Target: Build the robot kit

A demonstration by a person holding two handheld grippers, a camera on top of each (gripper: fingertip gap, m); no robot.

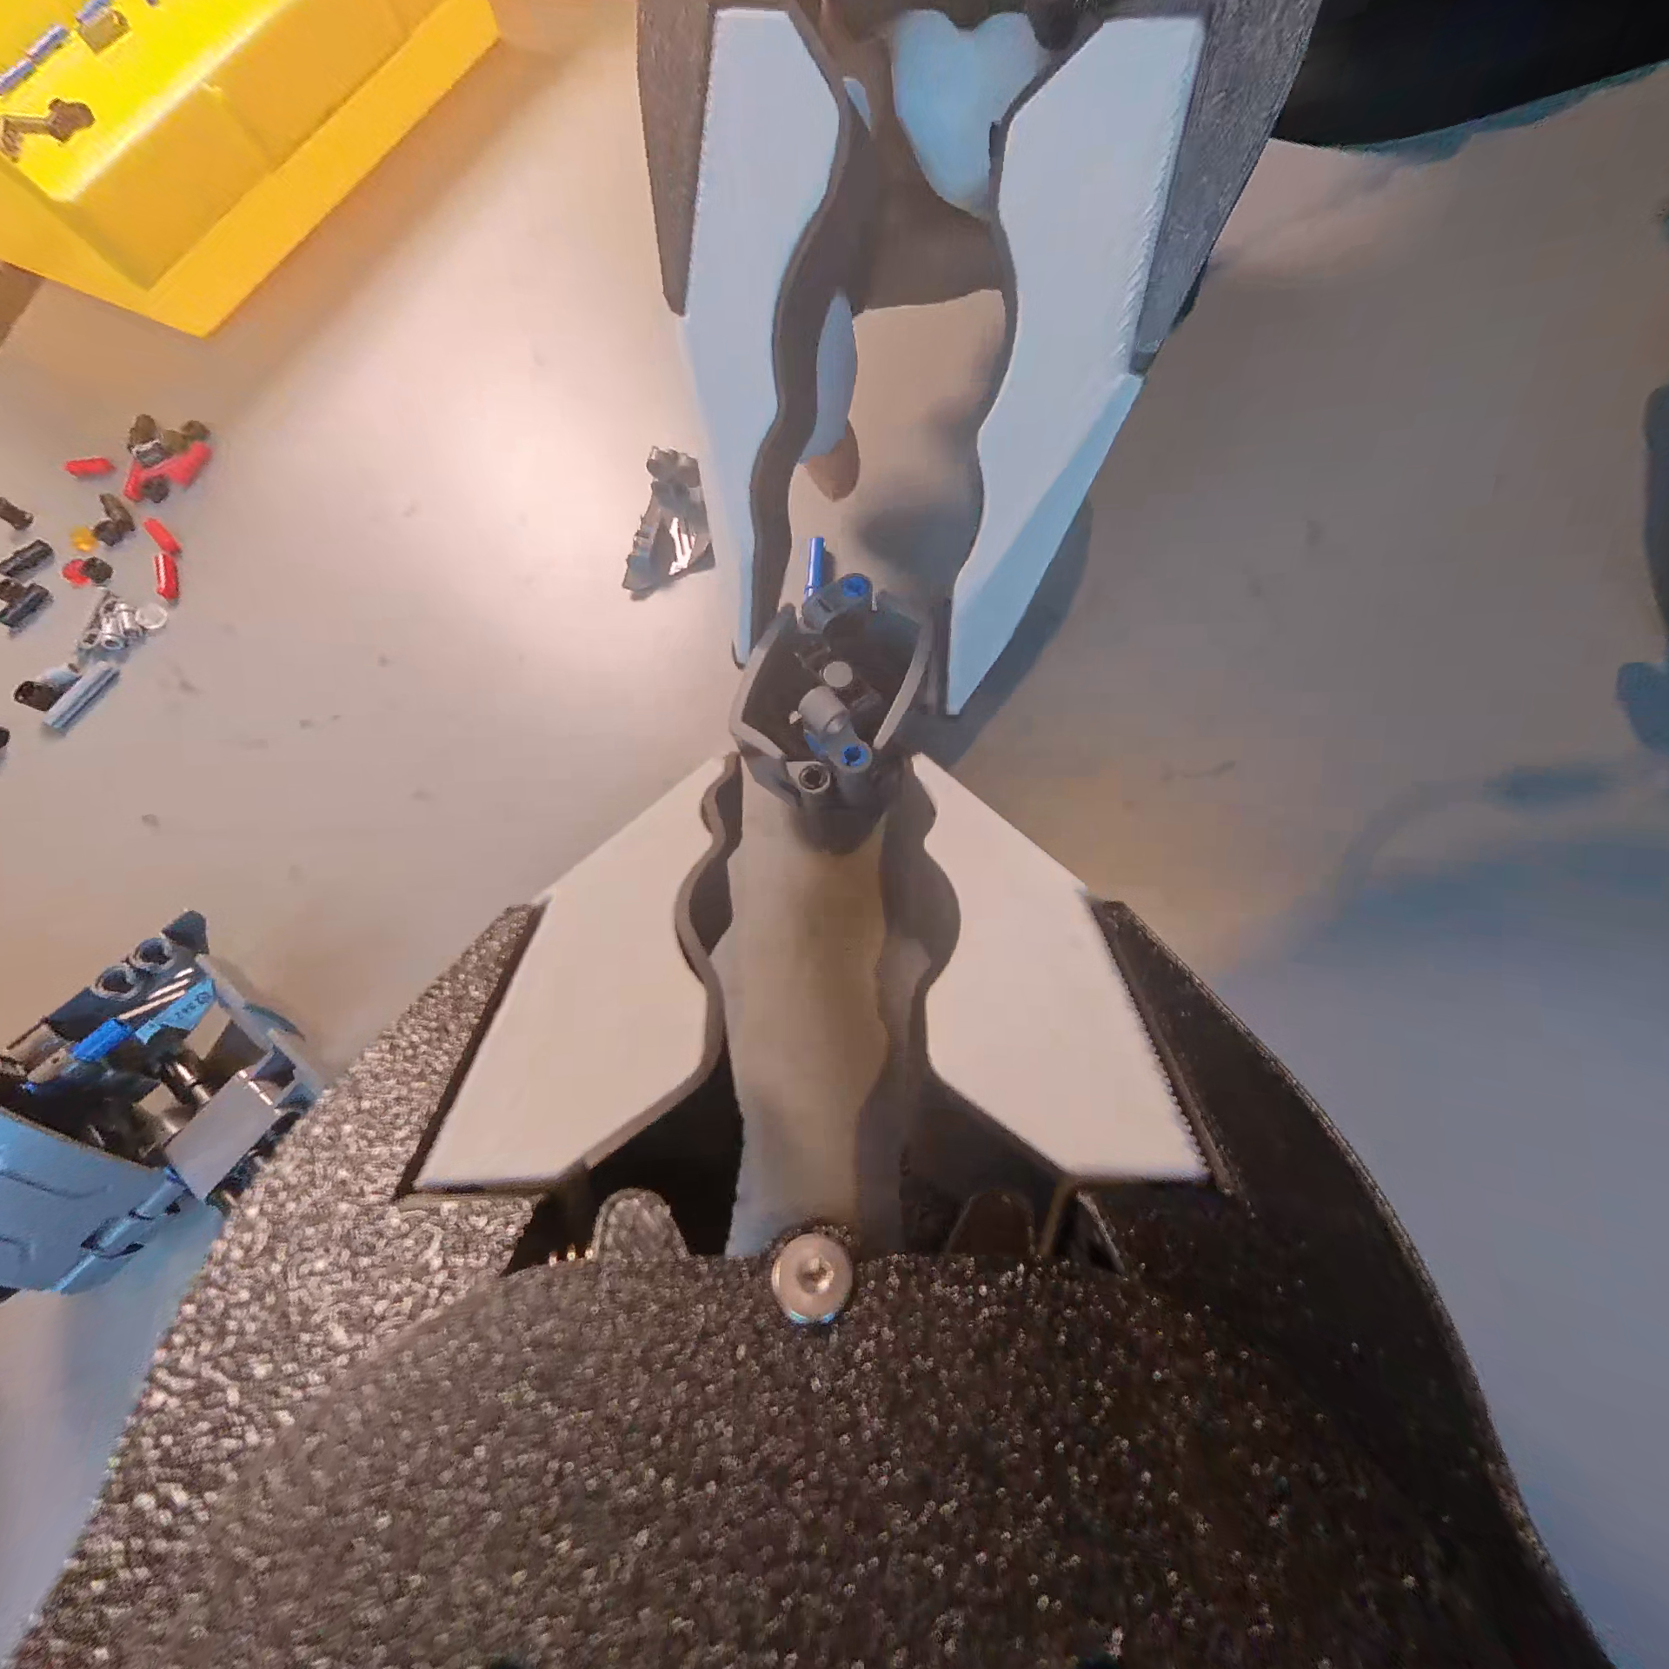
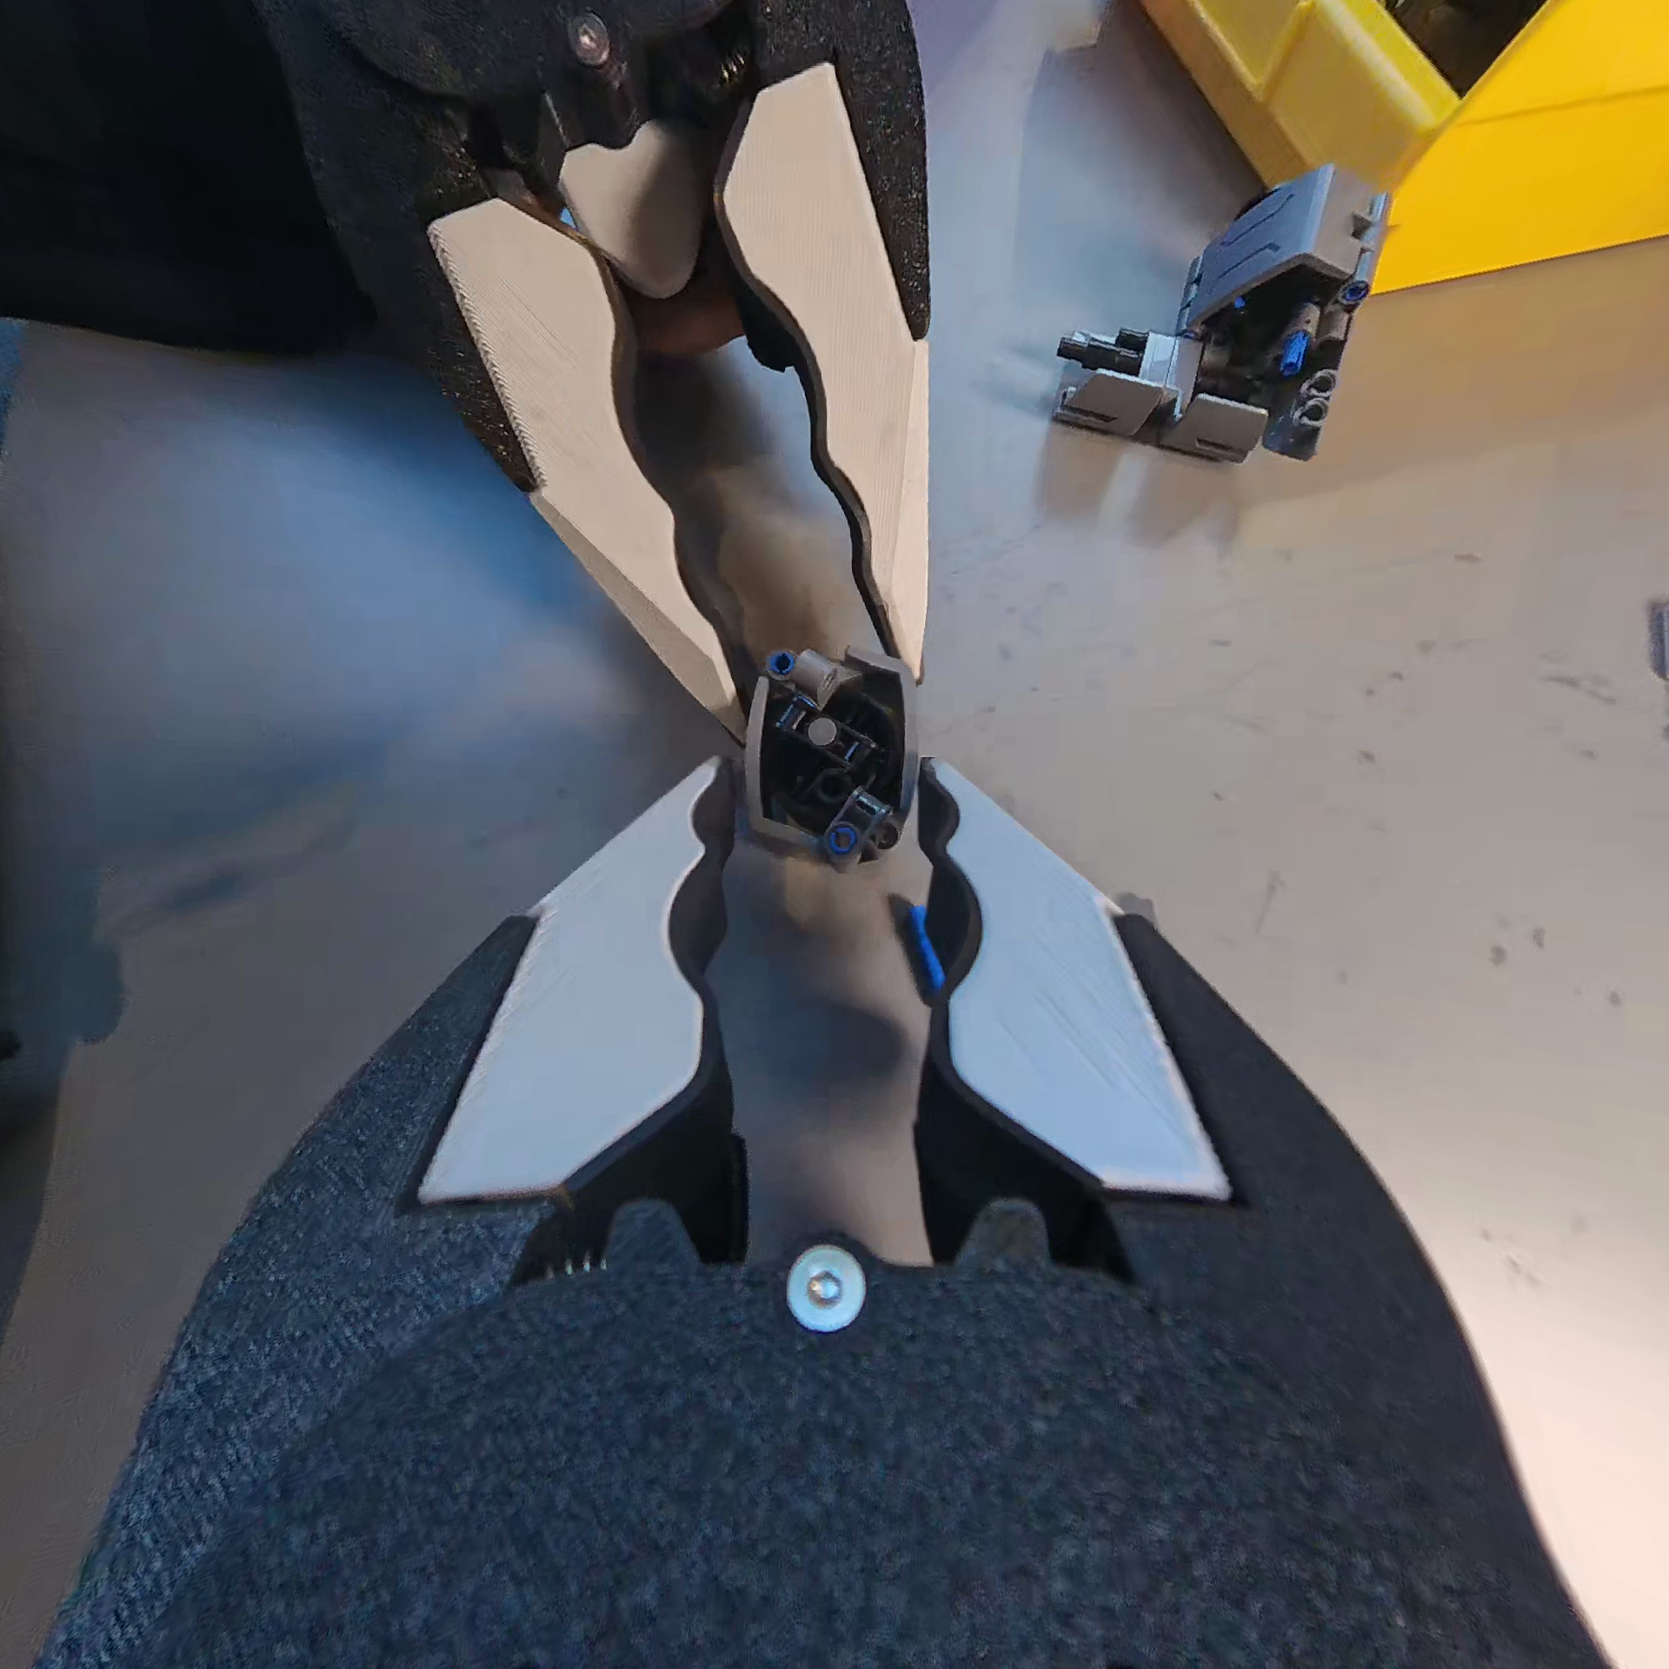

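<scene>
A small grey and black brick assembly with blue pins (image 1: 831, 686) is held above the table between both grippers. My left gripper (image 1: 826, 768) reaches up from the bottom of the left wrist view and is shut on the assembly's near end. My right gripper (image 1: 849, 668) comes in from the top and pinches its far end. In the right wrist view the assembly (image 2: 826, 750) sits between my right gripper (image 2: 826, 777) and the left gripper (image 2: 817, 695) opposite. A loose blue pin (image 1: 815, 560) lies on the table just beneath; it also shows in the right wrist view (image 2: 926, 948).
A yellow bin (image 1: 226, 135) stands at the far left; it also shows in the right wrist view (image 2: 1355, 108). Several loose red, black and grey pieces (image 1: 108, 542) lie beside it. A black piece (image 1: 668, 533) and a larger grey-blue assembly (image 2: 1219, 361) rest on the beige table (image 2: 1264, 813). The tips of both grippers are at nearly the same place.
</scene>
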